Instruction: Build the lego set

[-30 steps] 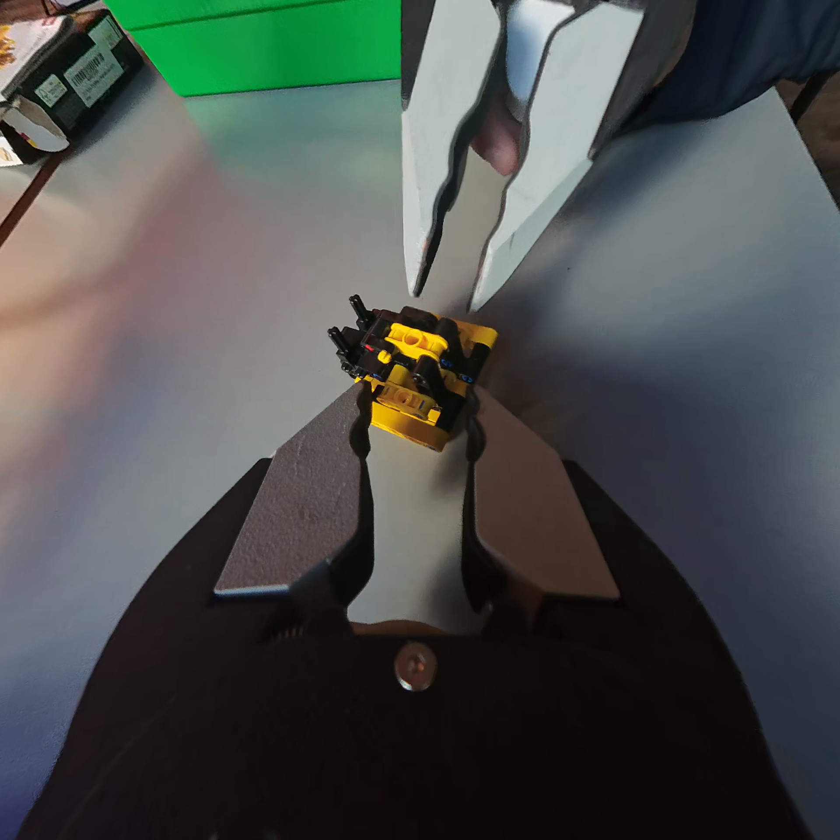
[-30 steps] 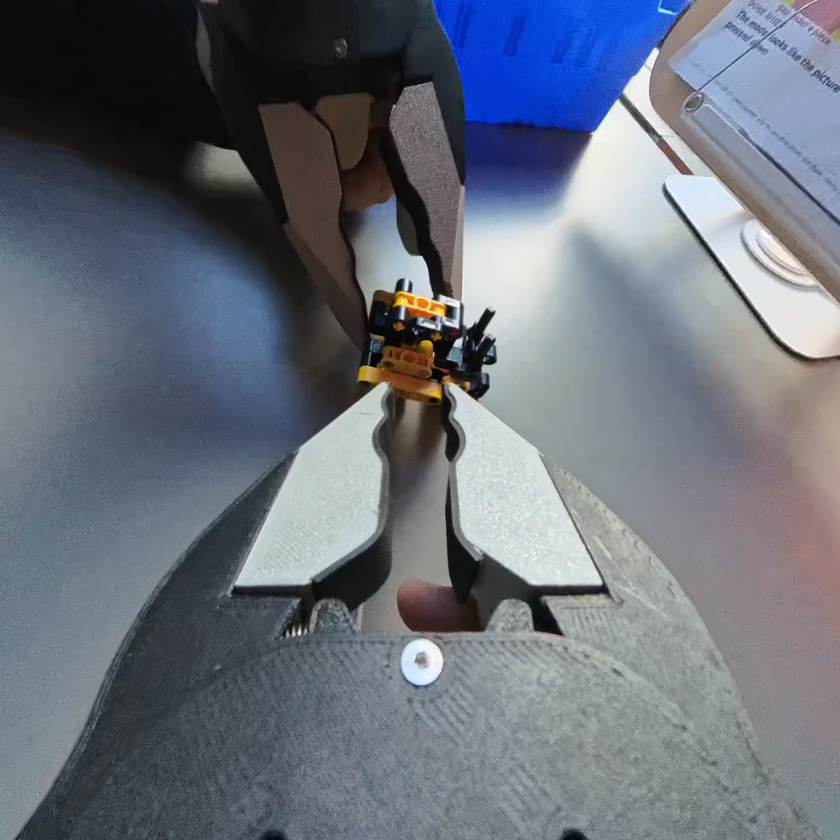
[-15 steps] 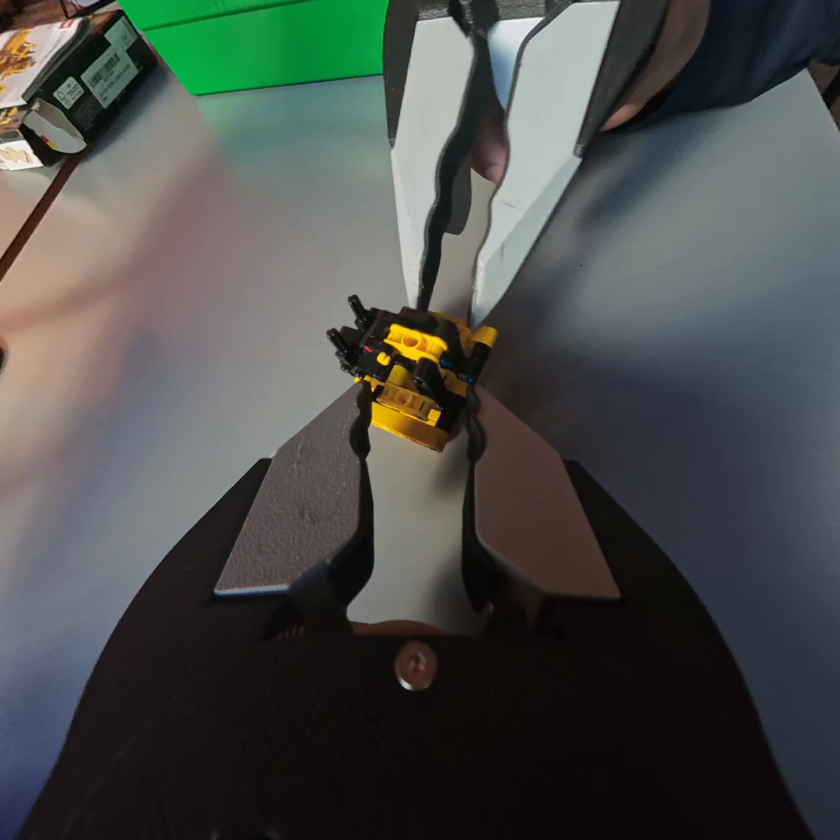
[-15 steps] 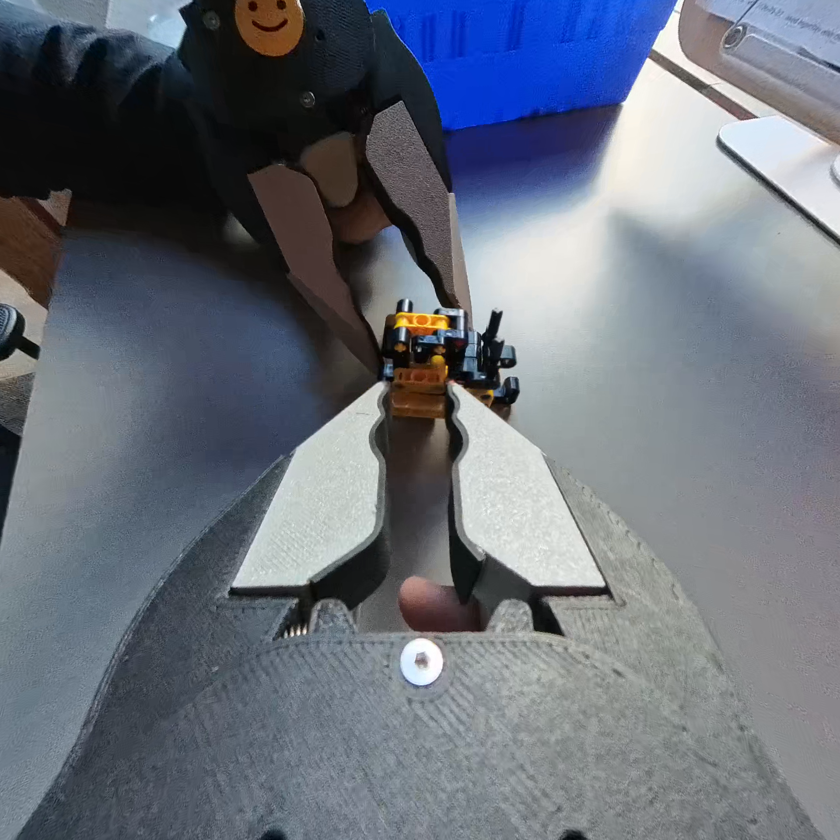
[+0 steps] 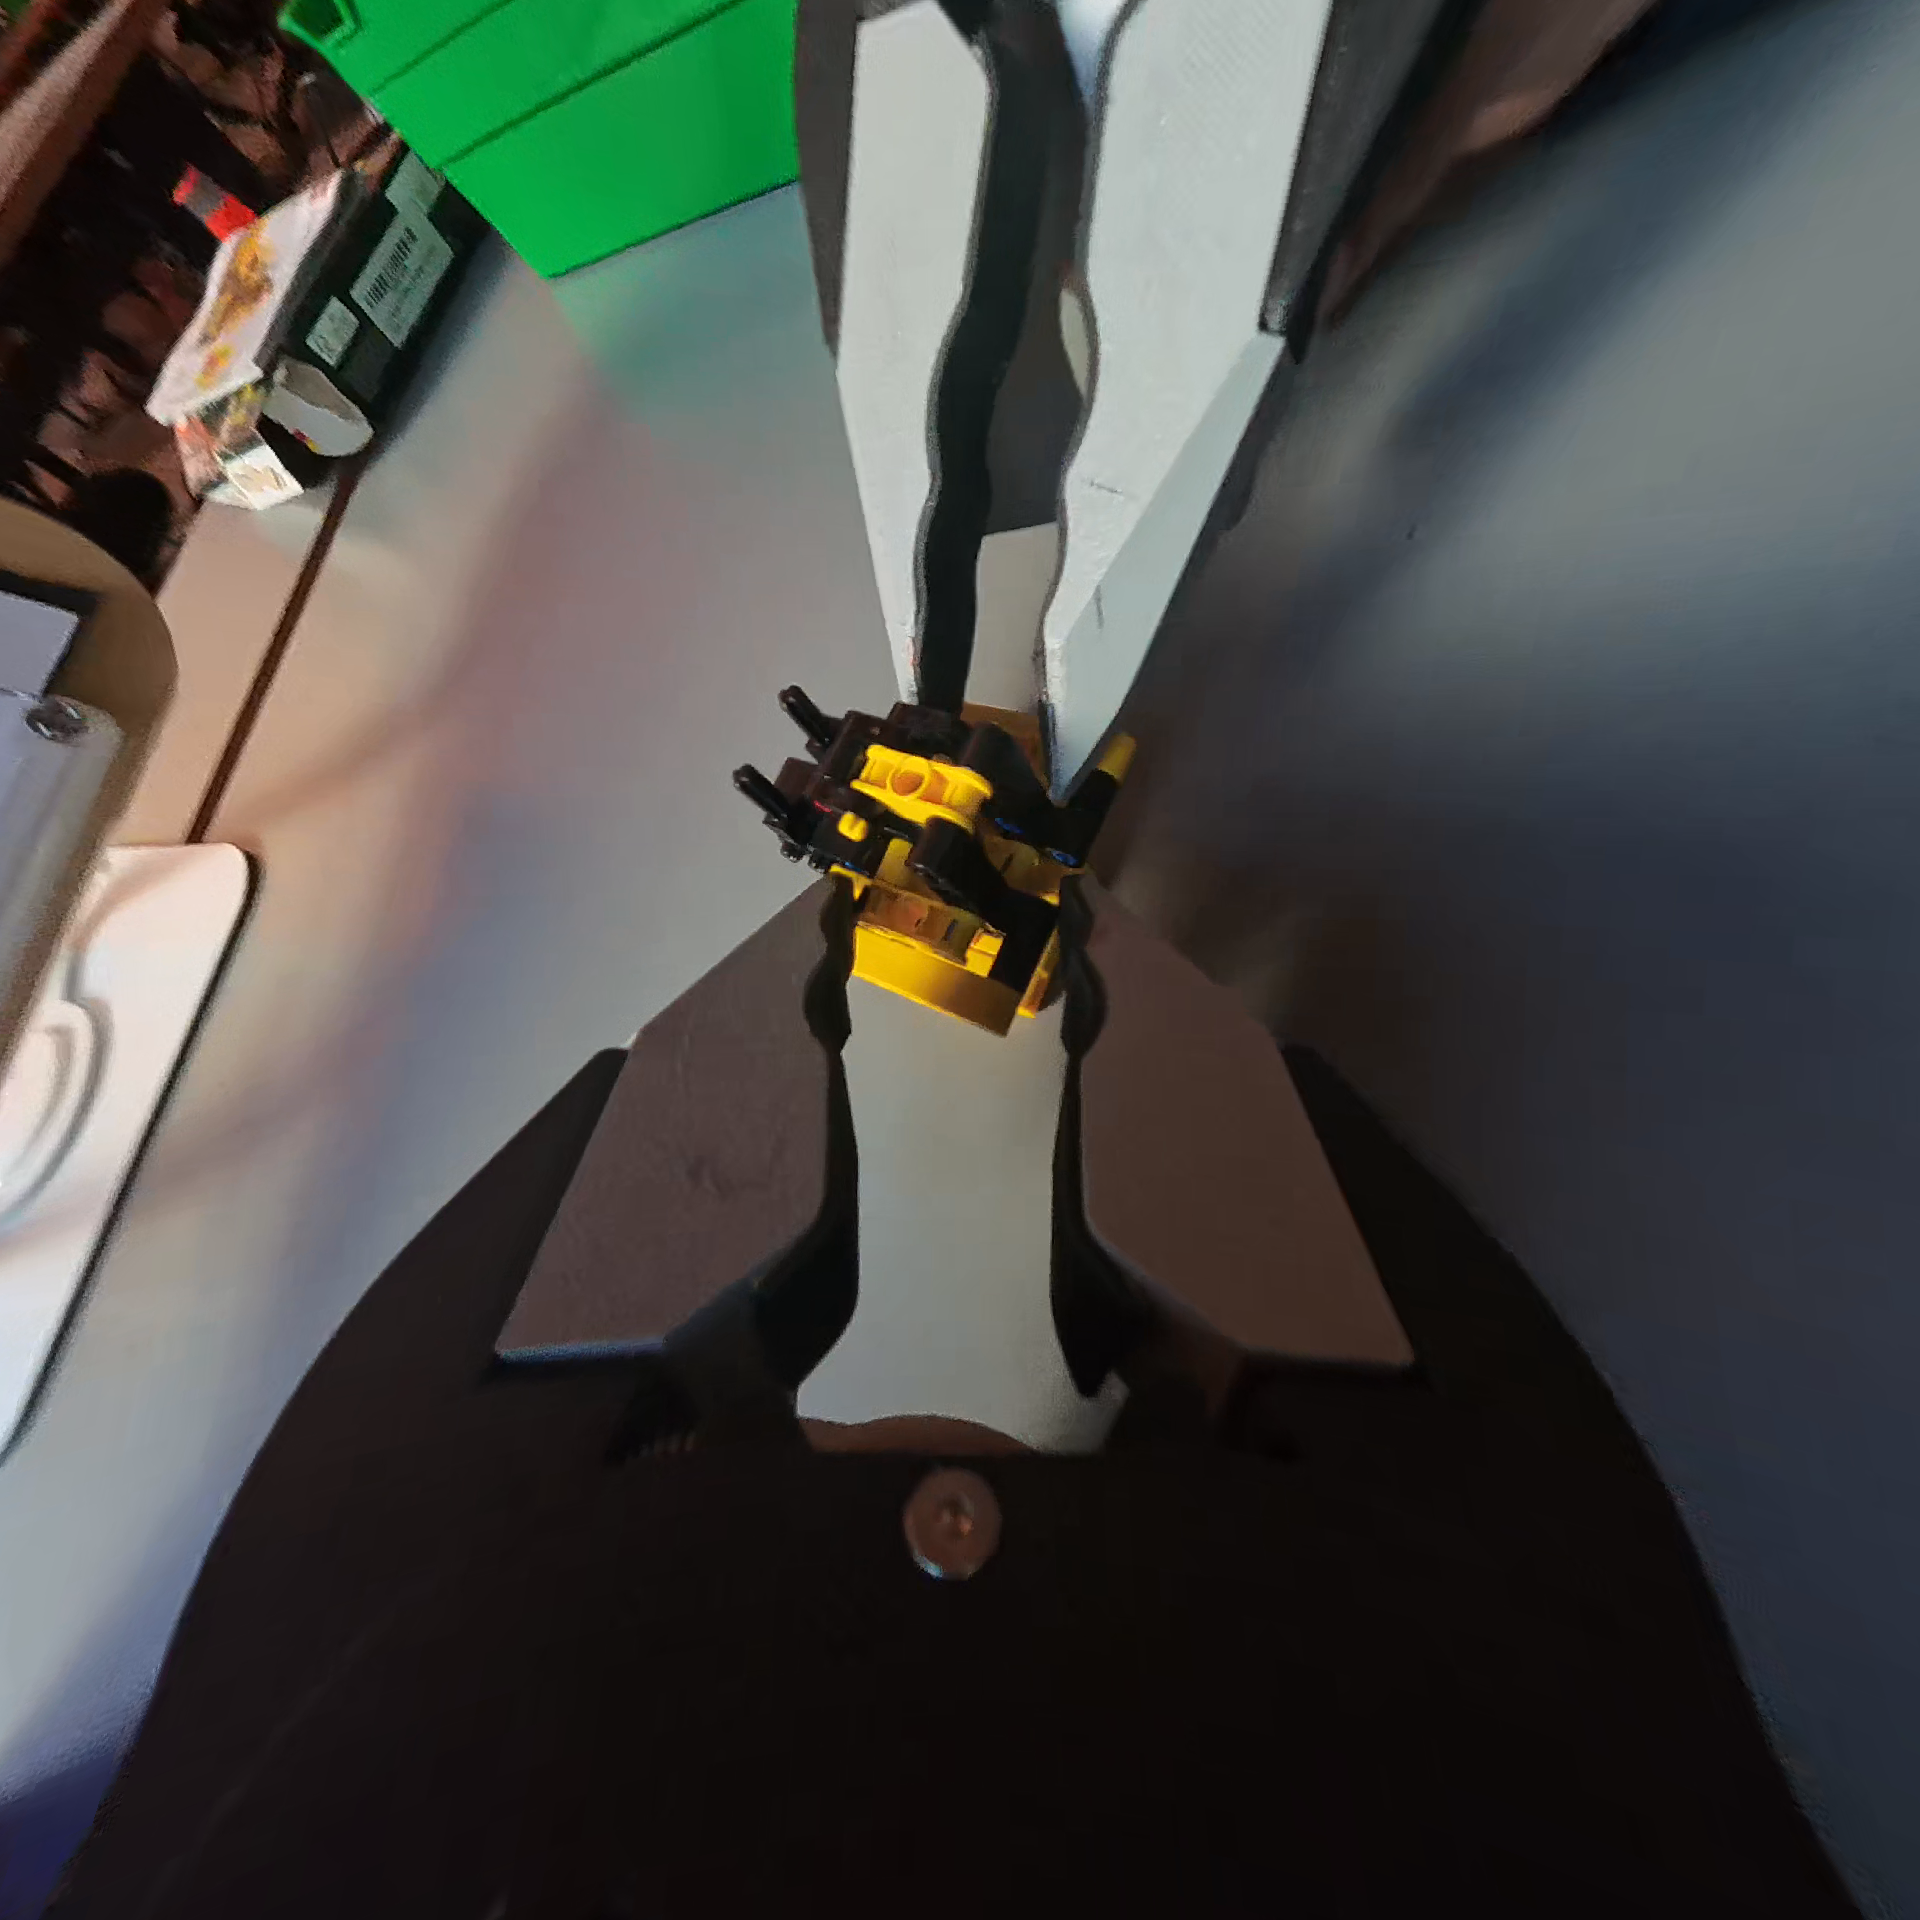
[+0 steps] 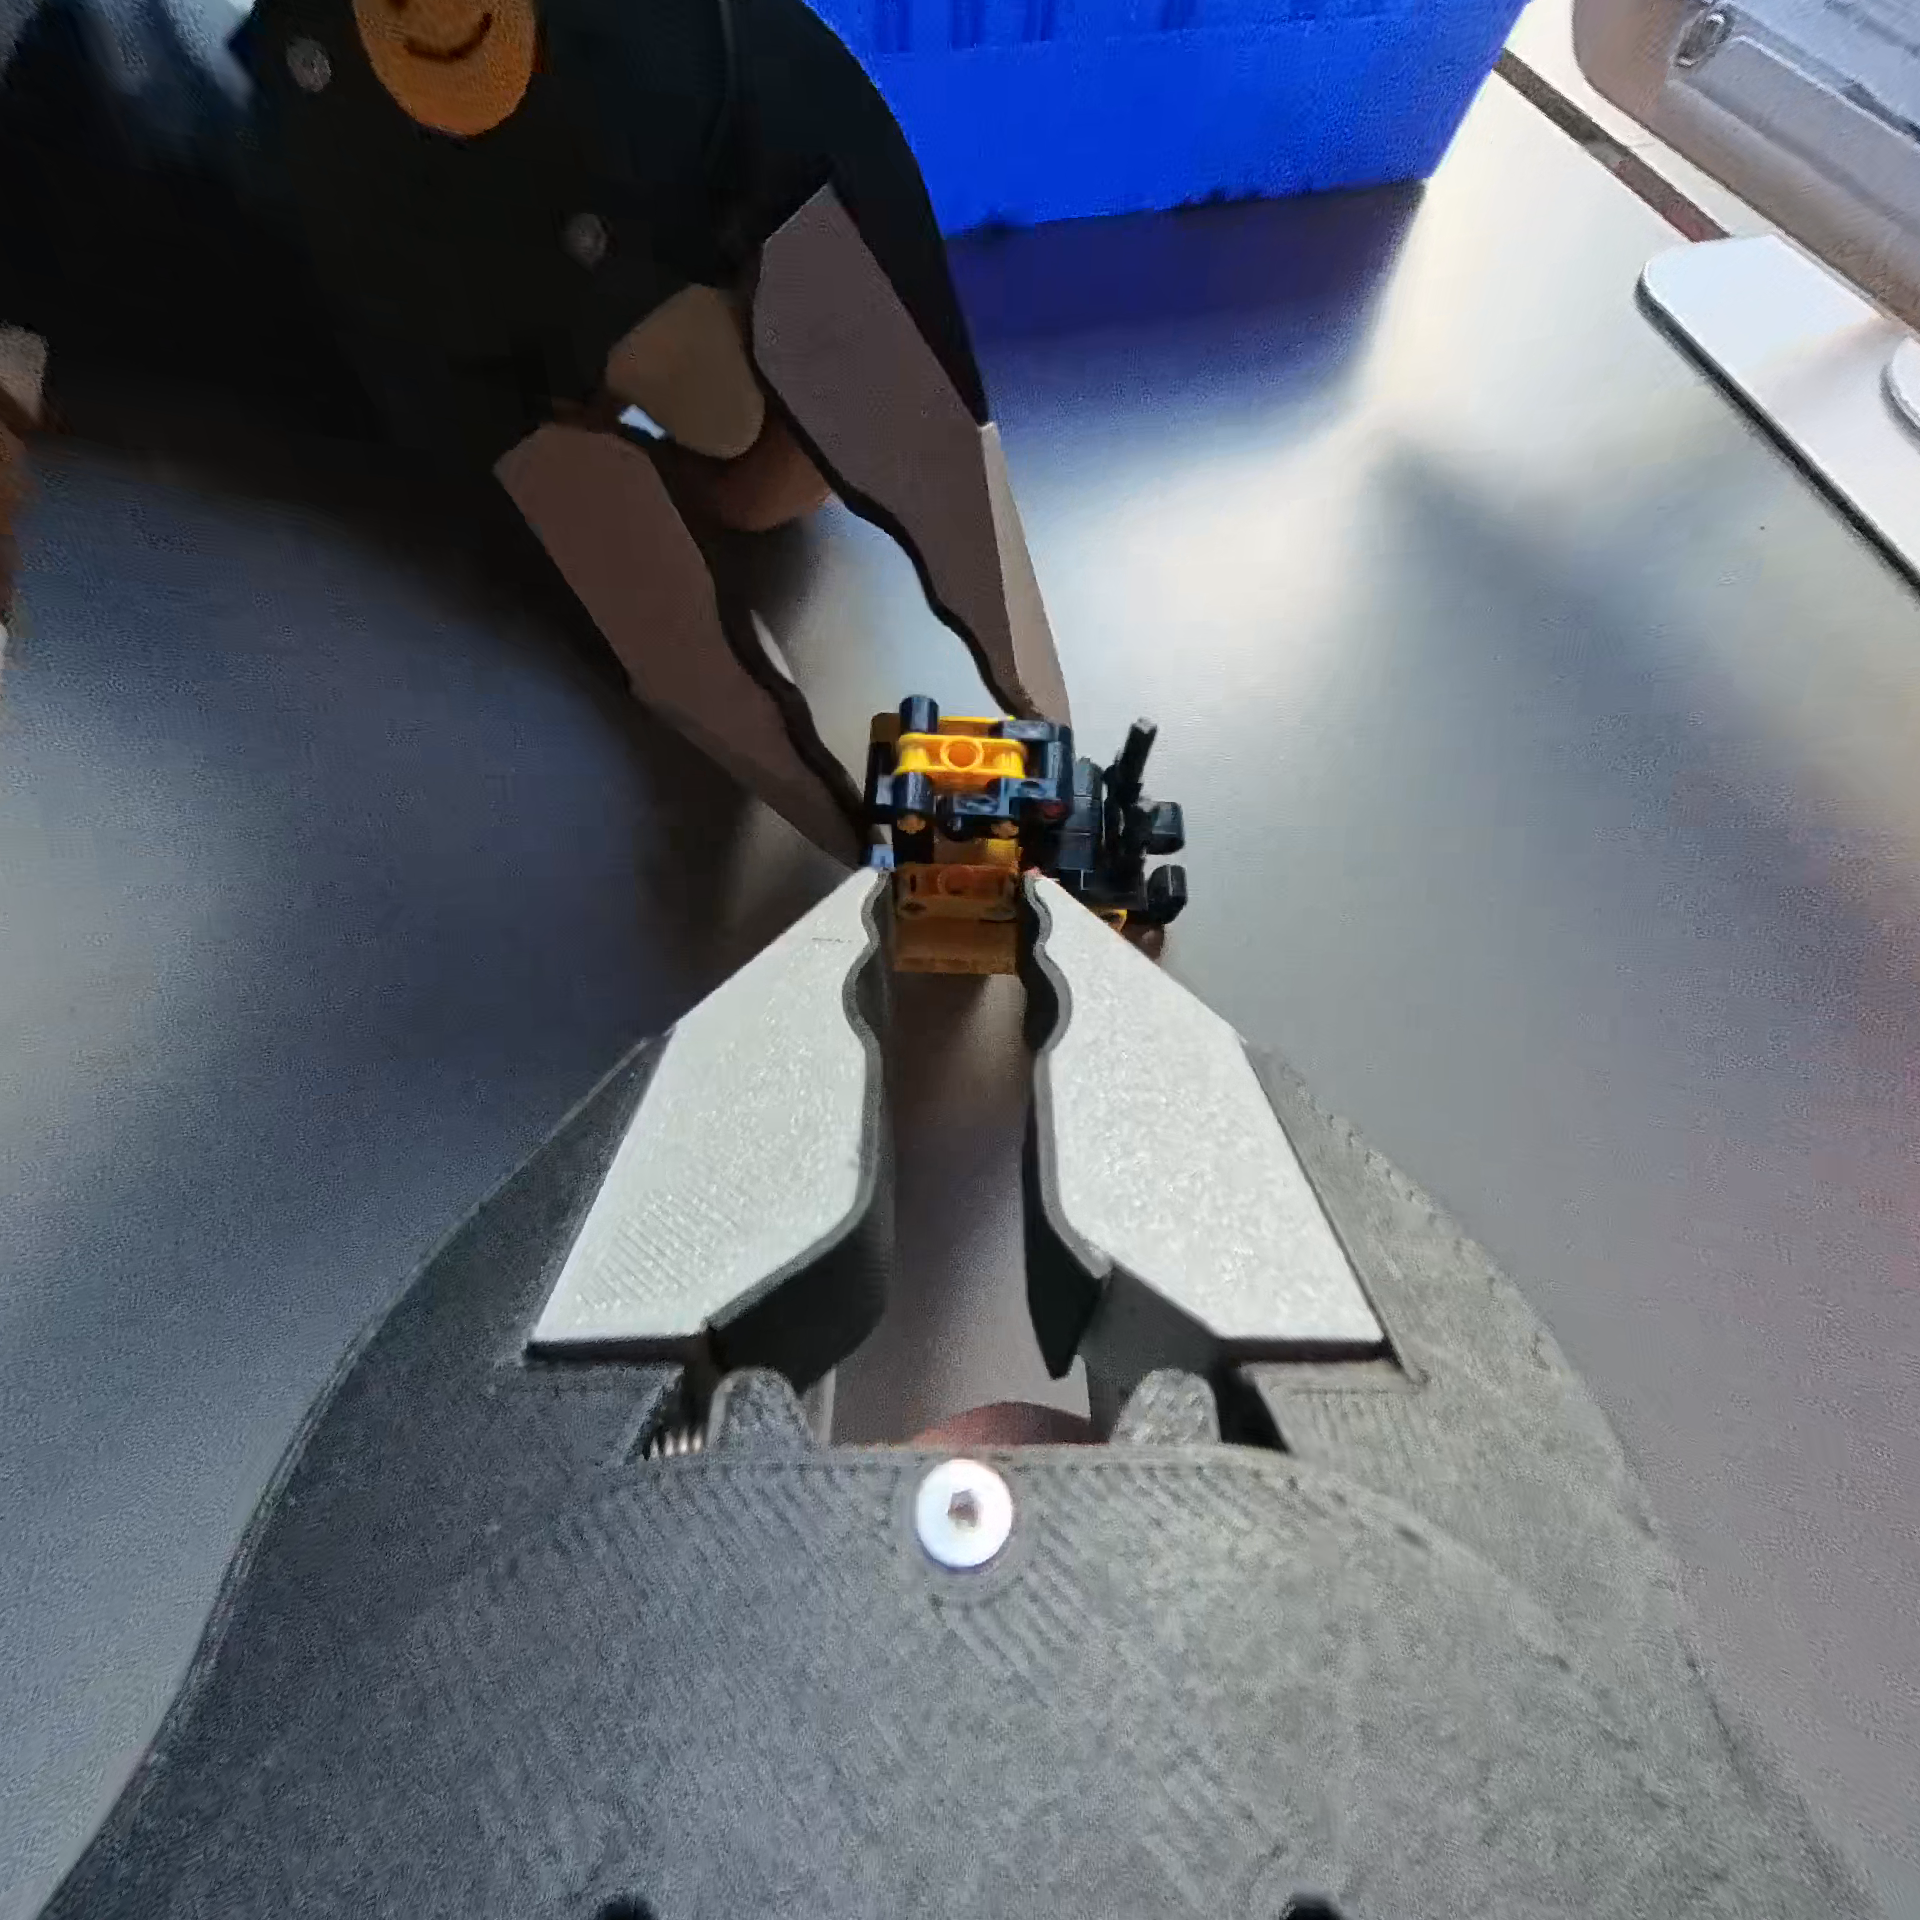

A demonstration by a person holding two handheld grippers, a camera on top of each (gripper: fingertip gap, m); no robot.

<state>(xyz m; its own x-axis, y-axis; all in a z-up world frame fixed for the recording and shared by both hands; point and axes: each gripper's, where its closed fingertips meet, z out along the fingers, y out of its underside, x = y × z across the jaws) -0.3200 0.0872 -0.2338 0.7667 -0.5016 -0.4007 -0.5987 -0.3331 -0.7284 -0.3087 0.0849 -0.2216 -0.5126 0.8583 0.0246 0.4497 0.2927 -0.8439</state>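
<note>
A small yellow and black lego assembly (image 5: 940,852) sits between both grippers just above the grey table (image 5: 520,727). My left gripper (image 5: 954,925) is shut on its near yellow block. My right gripper (image 5: 992,732) comes in from the far side, and its pale fingers clasp the other end. In the right wrist view my right gripper (image 6: 954,885) has its jaws closed against the sides of the yellow end of the assembly (image 6: 977,800). The left gripper (image 6: 945,774) holds it from behind. Black pins stick out at the assembly's right side.
A green box (image 5: 582,114) stands at the back in the left wrist view, with a lego carton (image 5: 301,301) and a white stand base (image 5: 104,1039) to the left. A blue bin (image 6: 1164,94) and a monitor foot (image 6: 1787,343) stand beyond the assembly in the right wrist view. Only a small space, under 4 cm, lies between the two pairs of fingers.
My right gripper has moved forward until its fingertips reach around the end of the assembly. The left gripper has kept its hold while both views swung round.
</note>
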